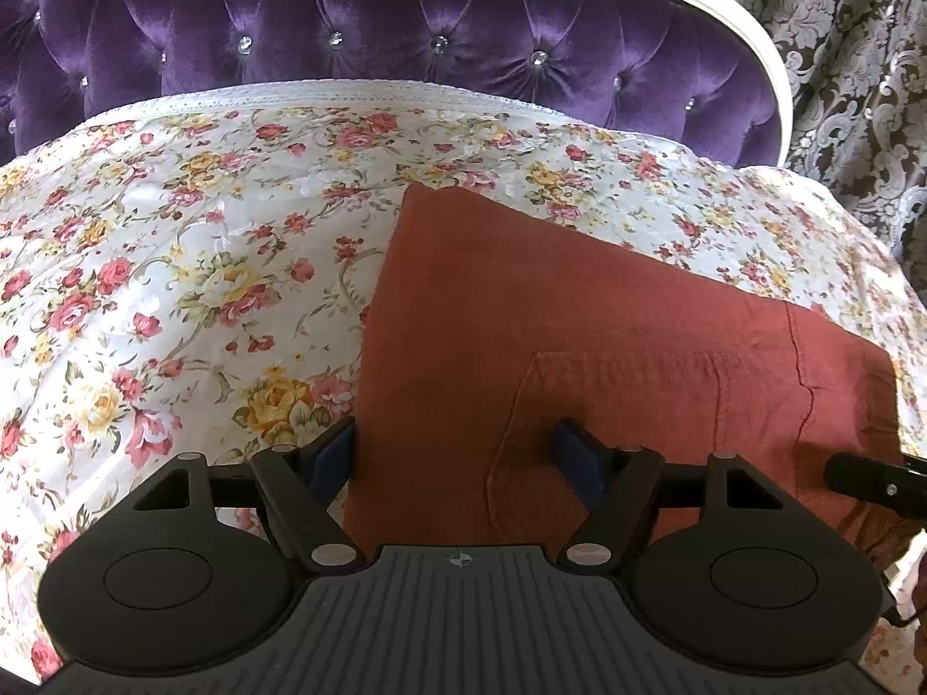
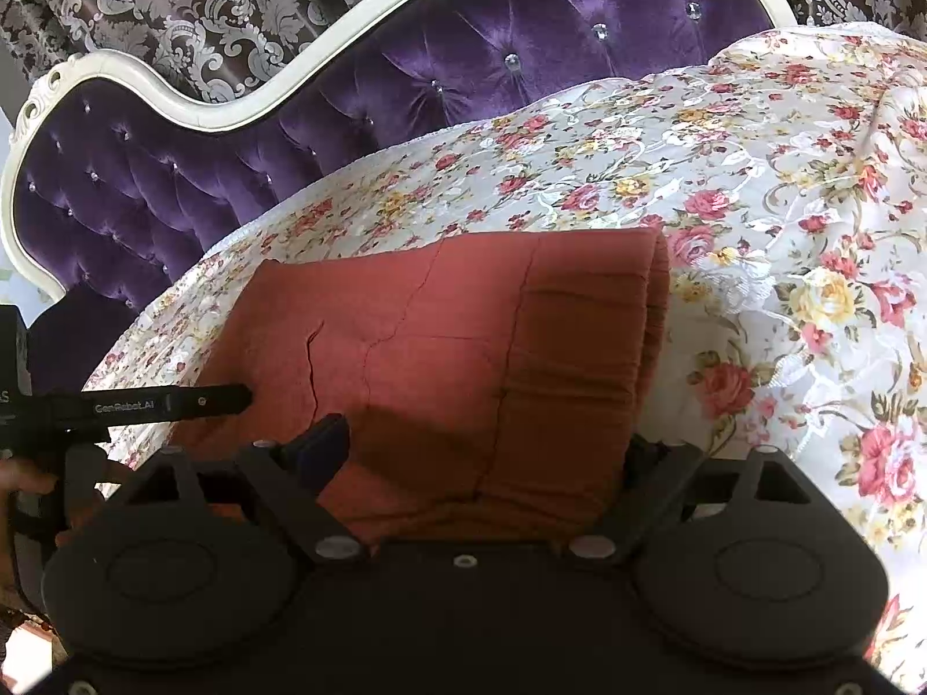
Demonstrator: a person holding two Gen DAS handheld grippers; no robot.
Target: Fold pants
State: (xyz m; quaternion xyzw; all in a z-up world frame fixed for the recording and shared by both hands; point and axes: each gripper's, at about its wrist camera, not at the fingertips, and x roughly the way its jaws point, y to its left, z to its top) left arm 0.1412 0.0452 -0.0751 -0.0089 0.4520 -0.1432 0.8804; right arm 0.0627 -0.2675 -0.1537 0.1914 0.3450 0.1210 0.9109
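Rust-red pants (image 1: pixel 579 313) folded flat on the floral bed (image 1: pixel 174 266), left claw (image 1: pixel 457 460) spread wide over the pants' edge at six o'clock, right claw (image 2: pixel 492 452) likewise wide, gripping nothing.

Home bedroom, bed with a tufted purple velvet headboard (image 1: pixel 371 40) studded with crystal buttons, curved white carved frame (image 2: pixel 191 110), floral bedspread (image 1: pixel 174 266) with pink and yellow roses, brown damask curtains (image 2: pixel 191 6) hanging behind
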